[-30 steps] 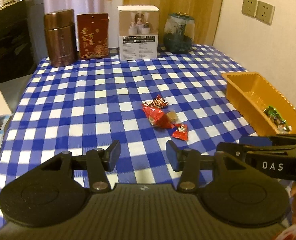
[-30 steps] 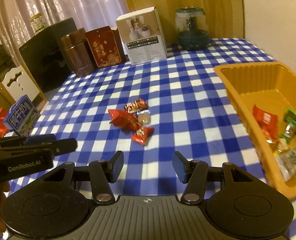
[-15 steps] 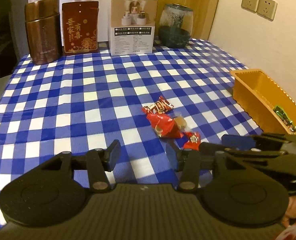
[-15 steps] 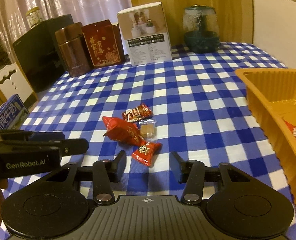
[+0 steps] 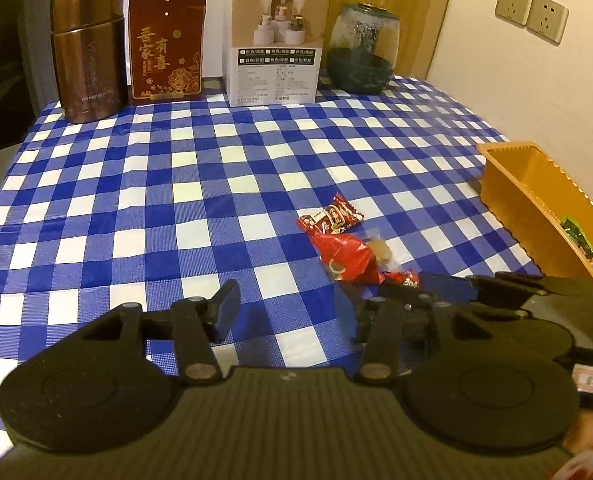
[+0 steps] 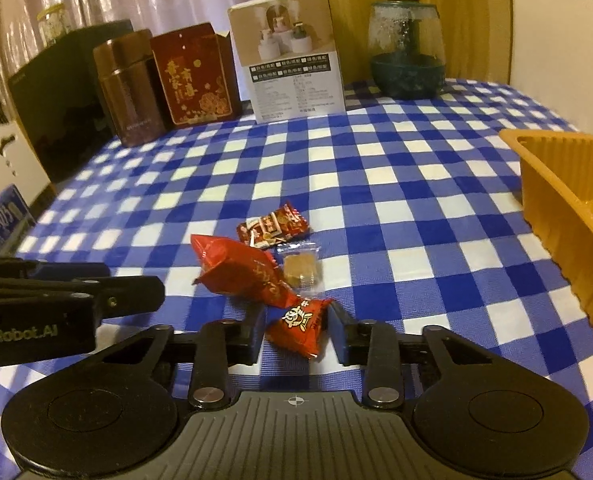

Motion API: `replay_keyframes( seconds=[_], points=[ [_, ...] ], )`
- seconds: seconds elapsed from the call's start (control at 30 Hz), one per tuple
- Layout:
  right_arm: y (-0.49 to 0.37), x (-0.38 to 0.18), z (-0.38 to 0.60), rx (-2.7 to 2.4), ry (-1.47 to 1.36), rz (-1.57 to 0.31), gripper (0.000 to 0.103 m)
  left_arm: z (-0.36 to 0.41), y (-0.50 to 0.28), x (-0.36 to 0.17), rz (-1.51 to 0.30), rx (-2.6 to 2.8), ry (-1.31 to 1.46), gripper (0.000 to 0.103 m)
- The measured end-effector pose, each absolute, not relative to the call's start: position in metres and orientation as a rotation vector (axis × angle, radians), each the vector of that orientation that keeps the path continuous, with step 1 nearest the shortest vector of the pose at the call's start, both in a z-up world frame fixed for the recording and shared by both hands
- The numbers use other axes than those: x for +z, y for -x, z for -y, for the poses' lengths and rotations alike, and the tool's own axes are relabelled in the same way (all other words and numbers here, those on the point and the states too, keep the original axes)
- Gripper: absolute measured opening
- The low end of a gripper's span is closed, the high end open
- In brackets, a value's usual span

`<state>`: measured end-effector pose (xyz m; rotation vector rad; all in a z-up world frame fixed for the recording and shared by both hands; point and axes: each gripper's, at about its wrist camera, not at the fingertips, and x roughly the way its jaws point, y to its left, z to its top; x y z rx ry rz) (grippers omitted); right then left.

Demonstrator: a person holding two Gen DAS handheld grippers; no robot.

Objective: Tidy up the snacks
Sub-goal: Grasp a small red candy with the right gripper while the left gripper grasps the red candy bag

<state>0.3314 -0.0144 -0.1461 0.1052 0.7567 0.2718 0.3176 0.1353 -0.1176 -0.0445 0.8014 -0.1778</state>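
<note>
Only in the right wrist view is the small red candy (image 6: 301,321) seen whole, lying on the checked tablecloth (image 6: 396,208) between the closing jaws of the right gripper (image 6: 296,330), whose pads are not yet seen pressing it; its long axis runs slantwise across the gap. In the left wrist view that candy (image 5: 406,278) is mostly hidden behind the right gripper (image 5: 400,292). The left gripper (image 5: 292,314) is held spread over bare cloth, with nothing between its fingers, and the orange tray (image 5: 536,216) is cut off at the edge.
</note>
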Motion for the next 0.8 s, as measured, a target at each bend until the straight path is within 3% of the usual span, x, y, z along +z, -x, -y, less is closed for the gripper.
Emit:
replay_keyframes(
  seconds=[0.2, 0.4, 0.8],
  points=[
    [-0.329, -0.144, 0.023, 0.271, -0.104, -0.746, 0.019, -0.130, -0.321, -0.122, -0.794, -0.219, 0.045, 0.051],
    [-0.319, -0.131, 0.049, 0.258, -0.106, -0.732, 0.019, -0.115, -0.326, -0.127, -0.757, -0.268, -0.003, 0.060],
    [-0.300, -0.136, 0.093, 0.211, -0.132, -0.755, 0.019, -0.099, -0.352, -0.147, -0.709, -0.322, -0.034, 0.057]
  ],
)
